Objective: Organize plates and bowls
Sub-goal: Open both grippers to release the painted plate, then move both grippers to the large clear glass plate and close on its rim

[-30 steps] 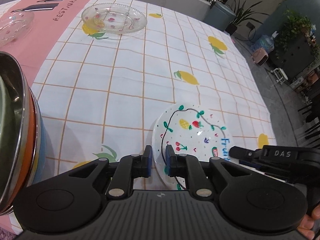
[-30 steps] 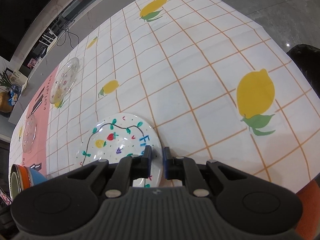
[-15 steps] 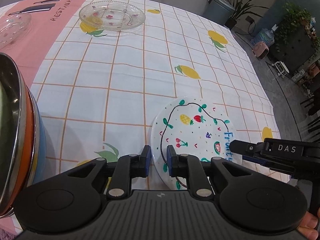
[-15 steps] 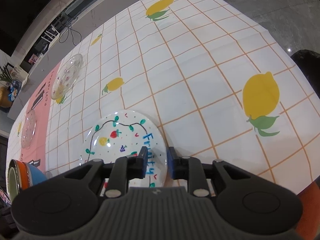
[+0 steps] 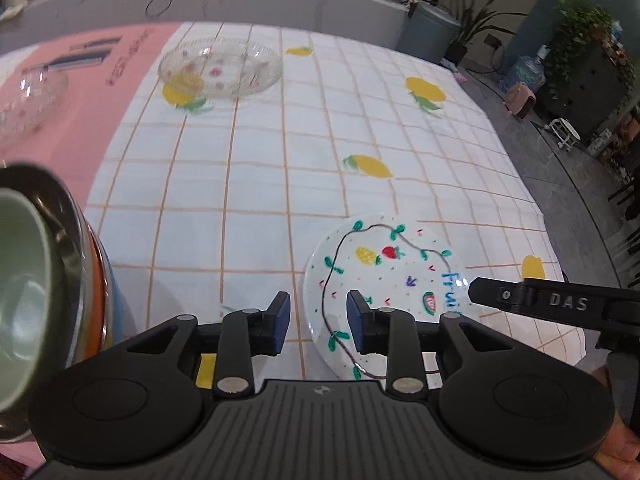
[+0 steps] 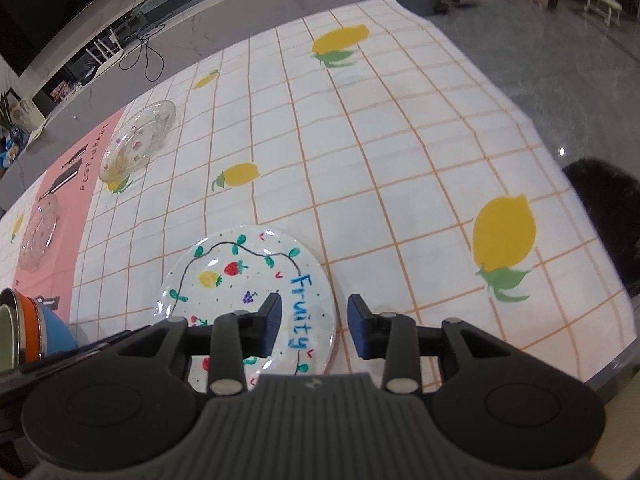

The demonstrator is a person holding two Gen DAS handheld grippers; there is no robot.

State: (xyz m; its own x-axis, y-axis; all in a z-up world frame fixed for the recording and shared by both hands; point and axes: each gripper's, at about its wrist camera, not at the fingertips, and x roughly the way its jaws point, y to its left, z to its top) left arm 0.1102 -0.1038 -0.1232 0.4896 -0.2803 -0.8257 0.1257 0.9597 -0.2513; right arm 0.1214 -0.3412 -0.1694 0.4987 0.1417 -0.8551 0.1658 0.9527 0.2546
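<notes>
Right wrist view, fruit plate (image 6: 240, 280) flat, "Fruity" lettering running toward right claw (image 6: 314, 318), jaws parted, empty.

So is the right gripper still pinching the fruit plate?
Apart. In the right wrist view the right gripper has just been opening; its pads stand on either side of the fruit plate's rim, with gaps showing, so it isn't pinched.

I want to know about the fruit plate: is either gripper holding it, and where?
Nothing is held. The fruit plate lies flat on the tablecloth; left gripper and right gripper have just been opening over its edges.
</notes>
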